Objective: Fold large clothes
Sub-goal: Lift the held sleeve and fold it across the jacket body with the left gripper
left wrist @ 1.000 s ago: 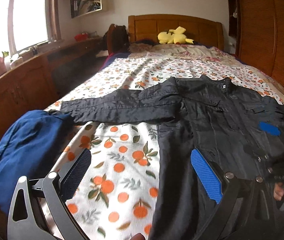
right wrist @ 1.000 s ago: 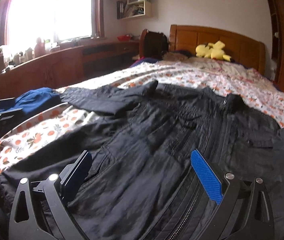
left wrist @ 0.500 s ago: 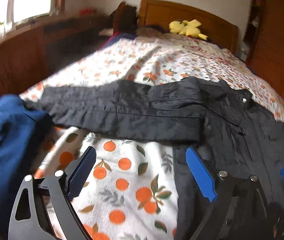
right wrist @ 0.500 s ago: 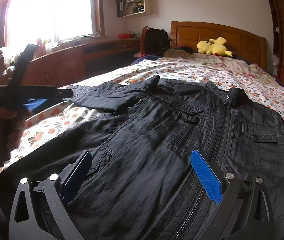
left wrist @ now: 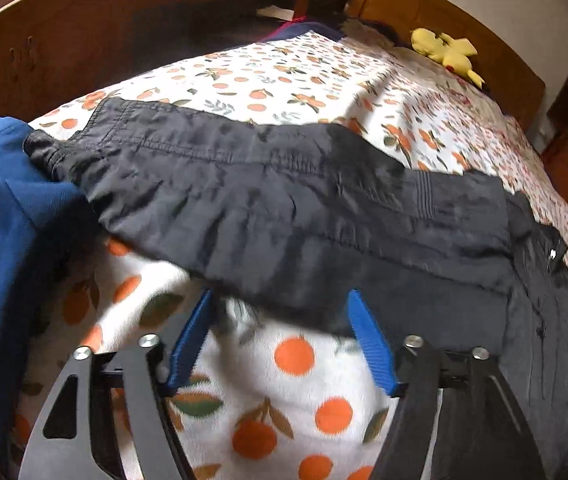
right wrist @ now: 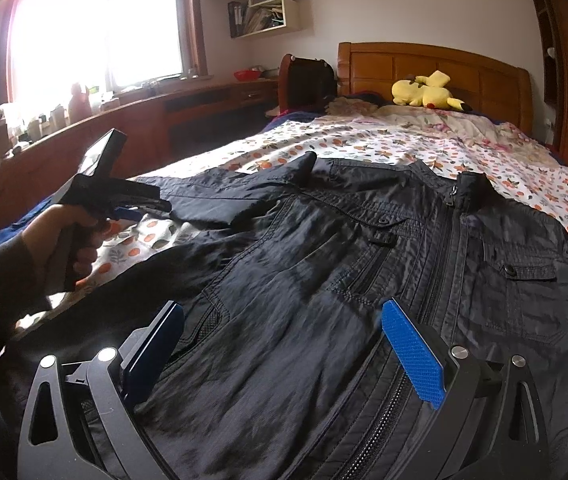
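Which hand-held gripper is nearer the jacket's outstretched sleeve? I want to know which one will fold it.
Left hand-held gripper: open, right at the sleeve edge. Right hand-held gripper hovers over the jacket front.

Jacket (right wrist: 323, 280): black woven cloth, faint sheen, finely crinkled, stitched seams, metal zip. Bedsheet (left wrist: 303, 360): soft matt cloth, orange print. Blue garment (left wrist: 0, 220), frame left: matt cloth. Headboard (right wrist: 435, 68): polished wood. Plush toy (right wrist: 423, 90): yellow, fuzzy. Left gripper (left wrist: 280, 340): matt black frame, ribbed blue pads (left wrist: 371, 348), shiny metal screws.

Both wrist views face the headboard (right wrist: 435, 64) at twelve o'clock, sharing the jacket (left wrist: 323, 208) sleeve; the left sits nearer.
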A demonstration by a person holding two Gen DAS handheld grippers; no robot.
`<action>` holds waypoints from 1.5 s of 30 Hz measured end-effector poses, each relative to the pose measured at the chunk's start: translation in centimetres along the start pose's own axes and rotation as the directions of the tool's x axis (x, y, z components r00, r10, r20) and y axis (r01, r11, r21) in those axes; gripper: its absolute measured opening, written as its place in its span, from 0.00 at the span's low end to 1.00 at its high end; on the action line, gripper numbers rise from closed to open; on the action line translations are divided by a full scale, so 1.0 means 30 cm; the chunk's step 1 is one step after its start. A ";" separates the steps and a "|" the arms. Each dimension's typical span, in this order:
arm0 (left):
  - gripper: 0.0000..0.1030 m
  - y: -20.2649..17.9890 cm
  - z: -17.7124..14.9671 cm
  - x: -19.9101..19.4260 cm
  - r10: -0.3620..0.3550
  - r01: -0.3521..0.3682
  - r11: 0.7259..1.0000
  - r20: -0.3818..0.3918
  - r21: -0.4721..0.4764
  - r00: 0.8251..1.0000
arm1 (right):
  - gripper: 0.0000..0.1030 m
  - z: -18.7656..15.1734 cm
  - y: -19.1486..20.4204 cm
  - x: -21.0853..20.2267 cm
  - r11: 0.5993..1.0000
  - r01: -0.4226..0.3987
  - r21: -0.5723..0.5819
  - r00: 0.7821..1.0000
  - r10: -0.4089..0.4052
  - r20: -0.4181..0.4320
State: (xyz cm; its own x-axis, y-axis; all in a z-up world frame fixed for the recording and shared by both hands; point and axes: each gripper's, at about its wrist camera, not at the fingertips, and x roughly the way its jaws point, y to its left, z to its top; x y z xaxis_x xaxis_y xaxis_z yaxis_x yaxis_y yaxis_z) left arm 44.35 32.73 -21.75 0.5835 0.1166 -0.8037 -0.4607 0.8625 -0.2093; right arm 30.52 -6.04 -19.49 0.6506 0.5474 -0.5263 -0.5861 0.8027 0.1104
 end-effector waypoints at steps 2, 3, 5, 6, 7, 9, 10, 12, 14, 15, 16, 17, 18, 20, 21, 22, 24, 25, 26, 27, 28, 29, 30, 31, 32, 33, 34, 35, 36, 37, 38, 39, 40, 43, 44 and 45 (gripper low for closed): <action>0.54 -0.001 0.015 0.007 0.002 -0.002 1.000 -0.002 -0.007 1.000 | 0.93 0.001 0.000 -0.002 1.000 0.001 -0.001 1.000 -0.001 0.001; 0.49 -0.002 0.026 0.018 0.005 -0.006 1.000 -0.016 -0.011 1.000 | 0.93 0.001 0.000 -0.002 1.000 0.002 -0.002 1.000 -0.002 0.000; 0.32 -0.006 0.044 0.033 0.020 -0.020 1.000 -0.037 -0.017 0.999 | 0.93 0.001 0.002 -0.007 1.000 0.004 -0.004 1.000 -0.004 0.005; 0.20 -0.012 0.057 0.031 0.032 -0.032 0.999 -0.034 -0.013 0.999 | 0.93 0.002 0.002 -0.010 1.000 0.005 -0.004 1.000 -0.004 0.008; 0.12 -0.018 0.067 0.023 0.036 -0.036 0.999 -0.030 -0.013 0.999 | 0.93 0.001 0.002 -0.014 1.000 0.007 -0.004 1.000 -0.007 0.010; 0.08 -0.036 0.082 -0.010 0.044 -0.044 0.999 -0.005 -0.011 0.999 | 0.93 -0.003 -0.005 -0.036 1.000 0.024 -0.003 1.000 -0.024 0.012; 0.06 -0.055 0.088 -0.037 0.049 -0.049 0.999 0.016 -0.003 0.999 | 0.93 -0.005 -0.008 -0.049 1.000 0.029 0.000 0.999 -0.029 0.015; 0.05 -0.100 0.094 -0.087 0.048 -0.049 0.999 0.045 0.023 0.998 | 0.93 -0.009 -0.022 -0.089 0.999 0.049 0.002 0.998 -0.049 0.026; 0.05 -0.152 0.099 -0.134 0.043 -0.047 0.997 0.072 0.053 0.996 | 0.93 -0.012 -0.042 -0.130 0.997 0.076 0.003 0.996 -0.076 0.038; 0.04 -0.195 0.100 -0.166 0.035 -0.043 0.996 0.088 0.080 0.995 | 0.93 -0.013 -0.055 -0.151 0.996 0.089 0.005 0.995 -0.090 0.041; 0.04 -0.233 0.098 -0.194 0.027 -0.037 0.994 0.101 0.105 0.995 | 0.93 -0.013 -0.067 -0.171 0.995 0.103 0.006 0.994 -0.103 0.042; 0.04 -0.265 0.094 -0.216 0.021 -0.035 0.991 0.109 0.125 0.994 | 0.93 -0.011 -0.078 -0.188 0.994 0.111 0.009 0.993 -0.111 0.044; 0.04 -0.315 0.085 -0.251 0.011 -0.031 0.987 0.124 0.158 0.992 | 0.93 -0.010 -0.085 -0.205 0.993 0.118 0.012 0.992 -0.119 0.047; 0.03 -0.410 0.064 -0.313 -0.017 -0.016 0.976 0.151 0.217 0.988 | 0.93 -0.008 -0.105 -0.246 0.990 0.138 0.014 0.989 -0.139 0.059; 0.03 -0.454 0.051 -0.335 -0.031 -0.008 0.970 0.157 0.242 0.987 | 0.93 -0.007 -0.113 -0.259 0.989 0.147 0.015 0.987 -0.148 0.063; 0.02 -0.494 0.037 -0.358 -0.044 0.000 0.964 0.162 0.266 0.986 | 0.93 -0.006 -0.127 -0.281 0.987 0.158 0.020 0.985 -0.159 0.067; 0.02 -0.587 -0.003 -0.406 -0.082 0.024 0.947 0.167 0.322 0.982 | 0.93 -0.007 -0.152 -0.309 0.985 0.170 0.030 0.982 -0.171 0.074; 0.01 -0.627 -0.025 -0.429 -0.096 0.031 0.937 0.172 0.348 0.980 | 0.93 -0.011 -0.165 -0.323 0.984 0.177 0.035 0.981 -0.179 0.076; 0.01 -0.659 -0.045 -0.445 -0.105 0.033 0.929 0.176 0.370 0.979 | 0.93 -0.011 -0.173 -0.329 0.982 0.183 0.037 0.980 -0.185 0.074; 0.01 -0.704 -0.077 -0.468 -0.121 0.041 0.915 0.176 0.401 0.977 | 0.93 -0.012 -0.183 -0.336 0.981 0.191 0.039 0.978 -0.194 0.072; 0.01 -0.734 -0.104 -0.484 -0.135 0.050 0.905 0.174 0.422 0.975 | 0.93 -0.013 -0.188 -0.340 0.980 0.196 0.040 0.978 -0.198 0.072; 0.01 -0.772 -0.139 -0.504 -0.153 0.063 0.891 0.167 0.449 0.974 | 0.93 -0.015 -0.199 -0.350 0.978 0.203 0.044 0.976 -0.205 0.072; 0.01 -0.797 -0.163 -0.511 -0.166 0.074 0.883 0.160 0.464 0.973 | 0.93 -0.017 -0.204 -0.356 0.977 0.207 0.045 0.975 -0.209 0.072; 0.01 -0.813 -0.189 -0.519 -0.178 0.085 0.874 0.153 0.478 0.972 | 0.93 -0.018 -0.212 -0.361 0.976 0.213 0.046 0.974 -0.216 0.070; 0.01 -0.837 -0.223 -0.530 -0.187 0.092 0.864 0.145 0.496 0.972 | 0.93 -0.021 -0.212 -0.366 0.975 0.218 0.046 0.973 -0.220 0.070; 0.02 -0.848 -0.250 -0.535 -0.191 0.095 0.857 0.141 0.506 0.971 | 0.93 -0.023 -0.215 -0.370 0.974 0.221 0.047 0.972 -0.224 0.070; 0.02 -0.853 -0.270 -0.535 -0.194 0.099 0.852 0.134 0.514 0.972 | 0.93 -0.025 -0.216 -0.371 0.973 0.224 0.047 0.971 -0.227 0.069; 0.02 -0.858 -0.290 -0.534 -0.195 0.103 0.848 0.125 0.520 0.973 | 0.93 -0.028 -0.218 -0.370 0.973 0.228 0.047 0.971 -0.230 0.066; 0.03 -0.855 -0.309 -0.528 -0.193 0.106 0.846 0.115 0.523 0.974 | 0.93 -0.029 -0.220 -0.368 0.972 0.231 0.047 0.970 -0.234 0.063; 0.04 -0.853 -0.326 -0.526 -0.191 0.106 0.845 0.111 0.525 0.975 | 0.93 -0.030 -0.220 -0.368 0.972 0.232 0.047 0.970 -0.234 0.062; 0.05 -0.846 -0.342 -0.521 -0.188 0.104 0.843 0.107 0.528 0.976 | 0.93 -0.028 -0.221 -0.369 0.972 0.232 0.046 0.970 -0.234 0.060; 0.05 -0.836 -0.348 -0.513 -0.183 0.101 0.841 0.103 0.531 0.978 | 0.93 -0.026 -0.217 -0.368 0.972 0.232 0.045 0.970 -0.234 0.060; 0.08 -0.826 -0.357 -0.509 -0.179 0.100 0.841 0.098 0.532 0.979 | 0.93 -0.023 -0.212 -0.367 0.972 0.232 0.042 0.970 -0.234 0.060; 0.36 -0.782 -0.376 -0.514 -0.195 0.128 0.841 0.073 0.526 0.978 | 0.93 -0.024 -0.204 -0.368 0.972 0.231 0.033 0.971 -0.233 0.062; 0.44 -0.769 -0.379 -0.519 -0.199 0.133 0.841 0.072 0.525 0.977 | 0.93 -0.024 -0.198 -0.364 0.973 0.230 0.030 0.971 -0.232 0.061; 0.56 -0.759 -0.385 -0.536 -0.199 0.129 0.840 0.079 0.527 0.977 | 0.93 -0.026 -0.196 -0.359 0.973 0.230 0.028 0.971 -0.232 0.058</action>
State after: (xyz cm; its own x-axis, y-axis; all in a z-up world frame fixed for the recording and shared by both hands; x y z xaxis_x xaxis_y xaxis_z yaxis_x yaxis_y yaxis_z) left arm 37.74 5.52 -10.48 0.7148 -0.0189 -0.6990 0.0404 0.9991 0.0143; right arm 26.58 -16.84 -15.14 0.7956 0.3594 -0.4877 -0.4068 0.9135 0.0094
